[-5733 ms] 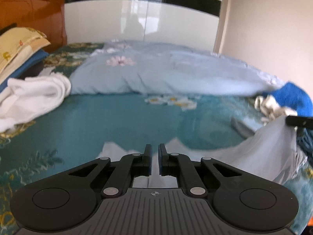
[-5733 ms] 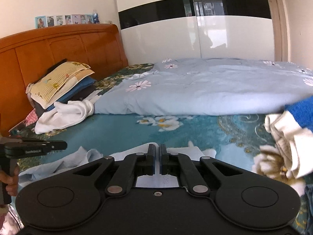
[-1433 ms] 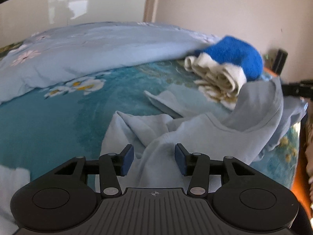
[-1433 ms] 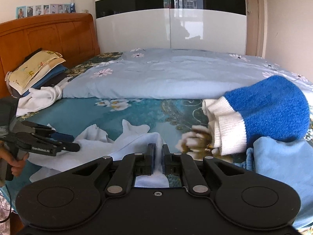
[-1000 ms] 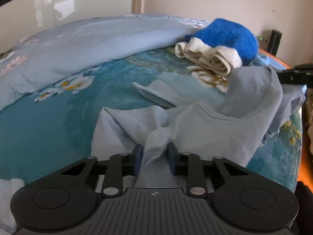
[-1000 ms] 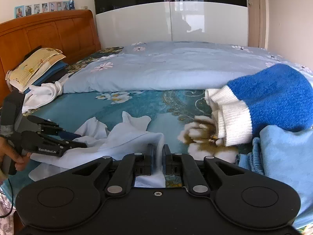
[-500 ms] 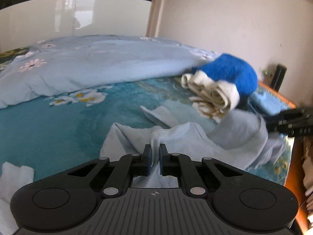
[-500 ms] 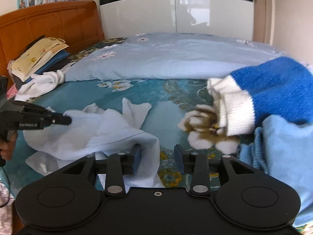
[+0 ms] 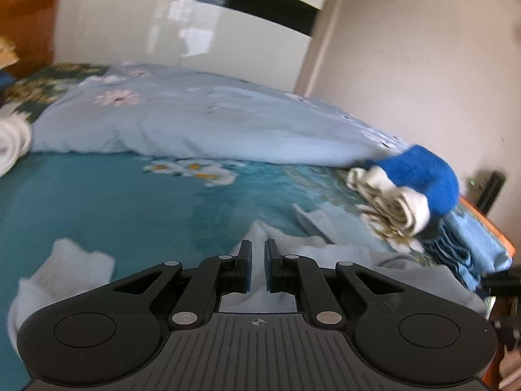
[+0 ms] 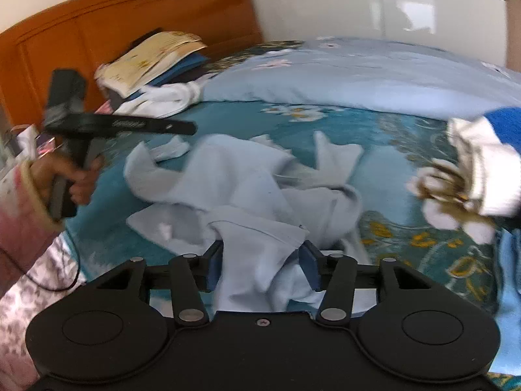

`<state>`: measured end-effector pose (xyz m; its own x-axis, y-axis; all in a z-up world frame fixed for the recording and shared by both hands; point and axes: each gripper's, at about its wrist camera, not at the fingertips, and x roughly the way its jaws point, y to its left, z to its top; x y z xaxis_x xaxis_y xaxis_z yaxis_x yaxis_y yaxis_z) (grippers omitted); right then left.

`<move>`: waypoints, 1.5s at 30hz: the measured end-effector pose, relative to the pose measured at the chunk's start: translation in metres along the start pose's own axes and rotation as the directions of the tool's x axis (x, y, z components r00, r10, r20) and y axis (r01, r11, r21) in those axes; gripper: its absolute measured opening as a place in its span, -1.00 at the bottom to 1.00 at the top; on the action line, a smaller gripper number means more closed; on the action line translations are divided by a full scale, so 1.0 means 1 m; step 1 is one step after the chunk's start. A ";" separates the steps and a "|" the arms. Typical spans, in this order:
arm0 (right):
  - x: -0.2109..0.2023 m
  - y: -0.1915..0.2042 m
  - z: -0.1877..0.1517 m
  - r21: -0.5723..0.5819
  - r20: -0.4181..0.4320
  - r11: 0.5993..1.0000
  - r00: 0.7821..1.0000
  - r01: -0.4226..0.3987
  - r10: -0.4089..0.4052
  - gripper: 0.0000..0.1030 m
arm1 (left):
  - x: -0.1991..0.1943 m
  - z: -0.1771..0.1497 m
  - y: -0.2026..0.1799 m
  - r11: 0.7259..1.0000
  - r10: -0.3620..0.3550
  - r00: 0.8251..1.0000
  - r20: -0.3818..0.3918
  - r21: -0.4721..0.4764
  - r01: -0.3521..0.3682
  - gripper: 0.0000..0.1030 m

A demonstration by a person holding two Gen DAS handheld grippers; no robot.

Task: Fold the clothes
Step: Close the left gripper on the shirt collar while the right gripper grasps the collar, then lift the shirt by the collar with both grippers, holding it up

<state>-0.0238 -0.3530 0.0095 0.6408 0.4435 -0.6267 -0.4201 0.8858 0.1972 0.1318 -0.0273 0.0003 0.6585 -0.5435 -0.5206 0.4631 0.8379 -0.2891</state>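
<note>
One teal floral bedsheet (image 10: 407, 238) carries one crumpled pale-blue cotton shirt (image 10: 247, 192) (soft, creased). The right gripper (image 10: 262, 268) has just been opening, with shirt cloth lying between its jaws. The left gripper (image 9: 257, 265) is closed, a pinch of shirt between its pads.

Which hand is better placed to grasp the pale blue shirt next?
Probably the right. The right gripper has just been opening its jaws, with a fold of the shirt between them. The left gripper is shut, clear of the shirt.
</note>
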 end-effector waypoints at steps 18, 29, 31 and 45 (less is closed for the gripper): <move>-0.013 -0.012 -0.014 0.064 -0.008 0.998 1.000 -0.026 0.027 0.16 | 0.042 0.004 -0.016 0.974 -0.184 0.976 -0.120 0.110 0.197 -0.24; -0.010 -0.030 -0.029 0.158 -0.029 0.987 1.000 0.004 0.000 0.17 | 0.067 -0.002 -0.019 0.960 -0.228 0.955 -0.188 0.120 0.252 -0.15; -0.009 -0.032 -0.032 0.179 -0.028 0.984 1.000 -0.008 0.014 0.17 | 0.070 -0.004 -0.021 0.958 -0.232 0.952 -0.198 0.124 0.259 -0.15; -0.005 -0.017 -0.019 0.185 0.034 0.978 0.994 0.095 -0.103 -0.89 | 0.044 -0.004 -0.048 0.977 -0.096 0.990 -0.103 0.180 0.113 -0.88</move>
<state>-0.0315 -0.3727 -0.0051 0.7022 0.3545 -0.6174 -0.2312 0.9338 0.2731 0.1360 -0.0916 -0.0125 0.5465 -0.6132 -0.5704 0.6340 0.7480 -0.1966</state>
